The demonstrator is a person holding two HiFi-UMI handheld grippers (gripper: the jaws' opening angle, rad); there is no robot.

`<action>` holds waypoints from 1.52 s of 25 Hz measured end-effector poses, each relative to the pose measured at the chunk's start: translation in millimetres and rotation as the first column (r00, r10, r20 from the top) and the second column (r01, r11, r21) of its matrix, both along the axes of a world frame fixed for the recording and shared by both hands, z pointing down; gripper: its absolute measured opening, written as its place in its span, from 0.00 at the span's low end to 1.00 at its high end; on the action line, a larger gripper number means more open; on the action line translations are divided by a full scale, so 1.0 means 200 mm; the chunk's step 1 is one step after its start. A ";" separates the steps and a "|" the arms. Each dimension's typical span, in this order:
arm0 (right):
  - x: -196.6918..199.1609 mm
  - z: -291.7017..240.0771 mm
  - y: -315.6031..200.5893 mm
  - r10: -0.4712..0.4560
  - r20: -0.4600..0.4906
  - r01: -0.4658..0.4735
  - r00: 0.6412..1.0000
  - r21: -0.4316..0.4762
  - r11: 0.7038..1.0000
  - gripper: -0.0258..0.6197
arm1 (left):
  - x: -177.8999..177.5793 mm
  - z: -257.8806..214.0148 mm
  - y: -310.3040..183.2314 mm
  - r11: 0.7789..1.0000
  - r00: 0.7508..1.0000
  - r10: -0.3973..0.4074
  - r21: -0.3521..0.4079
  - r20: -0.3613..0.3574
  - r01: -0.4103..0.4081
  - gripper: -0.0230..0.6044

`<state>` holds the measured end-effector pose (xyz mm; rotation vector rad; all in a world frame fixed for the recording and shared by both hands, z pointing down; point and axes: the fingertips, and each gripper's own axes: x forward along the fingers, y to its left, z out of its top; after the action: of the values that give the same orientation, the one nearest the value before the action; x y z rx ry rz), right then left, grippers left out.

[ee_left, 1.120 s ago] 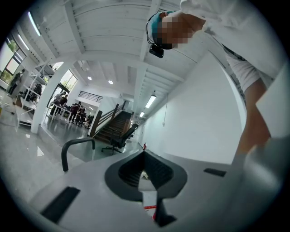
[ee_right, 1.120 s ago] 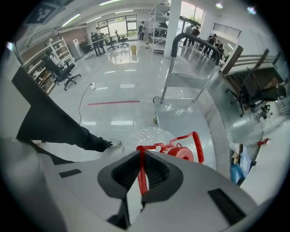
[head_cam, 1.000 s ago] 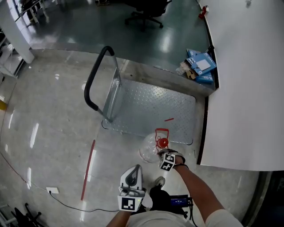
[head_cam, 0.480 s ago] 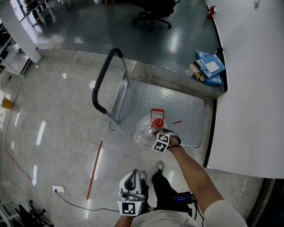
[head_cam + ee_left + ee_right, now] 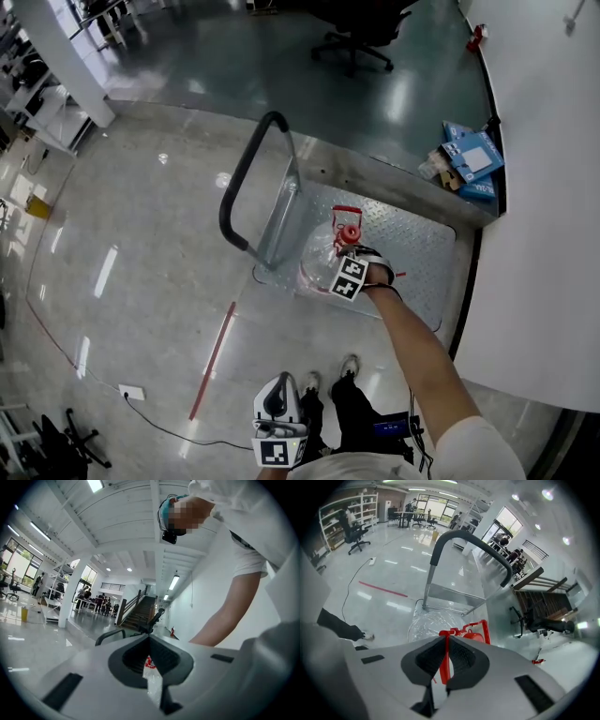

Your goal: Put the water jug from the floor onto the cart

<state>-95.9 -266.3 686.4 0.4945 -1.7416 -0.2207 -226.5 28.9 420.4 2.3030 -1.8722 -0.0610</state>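
Lifted water jug (image 5: pixel 321 262) now over cart (image 5: pixel 417 246), right tool (image 5: pixel 350 249) extended forward

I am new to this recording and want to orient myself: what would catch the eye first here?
First the clear water jug with its red handle, held by the right gripper, whose jaws are shut on that handle, at the near edge of the cart. Then the cart's tall black push bar, at its left end.

I count one water jug (image 5: pixel 319 262), clear, with a single red handle (image 5: pixel 483 629), and one flatbed cart (image 5: pixel 422 248) with one black push bar (image 5: pixel 246 173). There are two grippers, the right gripper (image 5: pixel 444 641) and the left gripper (image 5: pixel 150 641). Round about are one red tape strip (image 5: pixel 213 361), one white socket block (image 5: pixel 133 392), two blue boxes (image 5: pixel 473 155) and one office chair (image 5: pixel 361 28).
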 end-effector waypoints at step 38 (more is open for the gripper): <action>-0.16 0.28 0.26 -0.141 -0.049 0.147 0.989 0.139 0.979 0.08 | -0.01 0.18 0.05 0.998 1.000 0.007 -0.066 0.010 -0.007 0.04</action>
<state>-127.0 -215.2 741.5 0.4643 -1.7321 -0.4577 -227.6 38.3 455.5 2.2702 -1.8418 0.0132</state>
